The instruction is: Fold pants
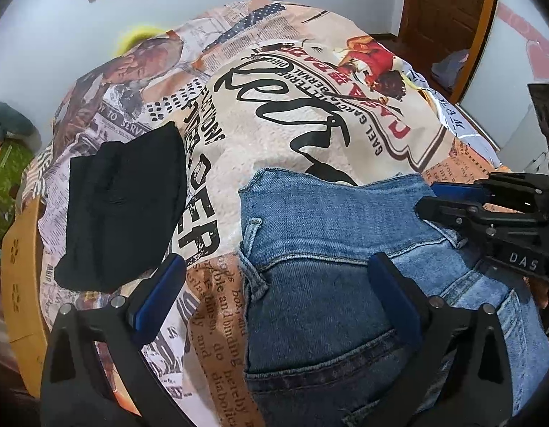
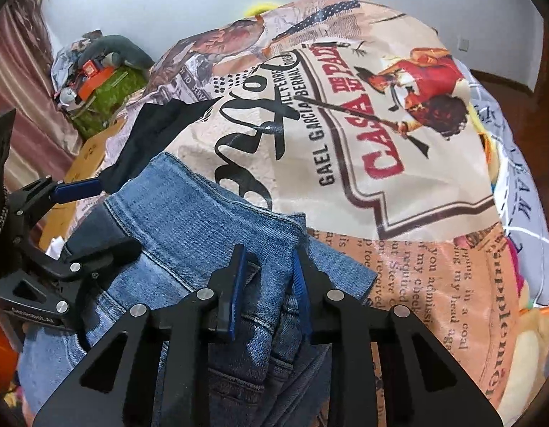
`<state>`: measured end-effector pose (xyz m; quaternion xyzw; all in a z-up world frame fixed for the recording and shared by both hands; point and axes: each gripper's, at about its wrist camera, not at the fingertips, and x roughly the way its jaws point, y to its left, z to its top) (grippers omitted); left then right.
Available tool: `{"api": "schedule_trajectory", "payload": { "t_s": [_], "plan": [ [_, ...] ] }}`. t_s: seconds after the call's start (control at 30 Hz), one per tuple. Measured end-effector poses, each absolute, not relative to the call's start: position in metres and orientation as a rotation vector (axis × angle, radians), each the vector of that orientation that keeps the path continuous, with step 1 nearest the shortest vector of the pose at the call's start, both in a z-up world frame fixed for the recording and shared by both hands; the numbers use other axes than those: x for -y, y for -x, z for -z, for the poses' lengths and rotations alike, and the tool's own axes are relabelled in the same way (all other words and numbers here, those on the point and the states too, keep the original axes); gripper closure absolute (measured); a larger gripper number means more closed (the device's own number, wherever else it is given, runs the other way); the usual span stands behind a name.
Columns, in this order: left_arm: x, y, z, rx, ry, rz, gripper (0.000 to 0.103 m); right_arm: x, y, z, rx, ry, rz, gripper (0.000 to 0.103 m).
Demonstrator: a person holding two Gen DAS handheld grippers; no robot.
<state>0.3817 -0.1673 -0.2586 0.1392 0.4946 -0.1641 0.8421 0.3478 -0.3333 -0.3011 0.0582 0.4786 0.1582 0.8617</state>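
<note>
Blue denim jeans (image 1: 328, 249) lie folded on a printed bedspread (image 1: 274, 124), waistband and belt loops toward the left. My left gripper (image 1: 274, 277) is open, its blue-padded fingers spread wide over the jeans' left edge. My right gripper (image 2: 269, 267) has its jaws nearly closed, pinching a fold of the jeans (image 2: 203, 220) between the pads. The right gripper also shows in the left wrist view (image 1: 488, 210), on the jeans' right side. The left gripper shows in the right wrist view (image 2: 79, 213).
Folded black pants (image 1: 121, 206) lie on the bedspread to the left of the jeans. A cardboard box (image 1: 20, 277) stands at the bed's left side. A wooden door (image 1: 448, 7) is at the back right. Clutter (image 2: 96, 78) sits beyond the bed.
</note>
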Motion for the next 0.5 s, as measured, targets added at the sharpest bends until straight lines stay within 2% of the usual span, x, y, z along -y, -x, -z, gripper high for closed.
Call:
{"api": "schedule_trajectory", "payload": {
  "t_s": [0.1,0.37,0.5],
  "plan": [
    [0.164,-0.382,0.252,-1.047,-0.271,0.339,0.0,0.332,-0.342,0.292,-0.983,-0.035,-0.248,0.082],
    [0.141,-0.361,0.208,-0.981,-0.234,0.28,0.0,0.344,-0.31,0.256,-0.944,-0.031,-0.256,0.08],
    [0.129,-0.345,0.188,-0.927,-0.223,0.278,0.0,0.34,-0.29,0.238,-0.887,-0.035,-0.267,0.057]
  ]
}}
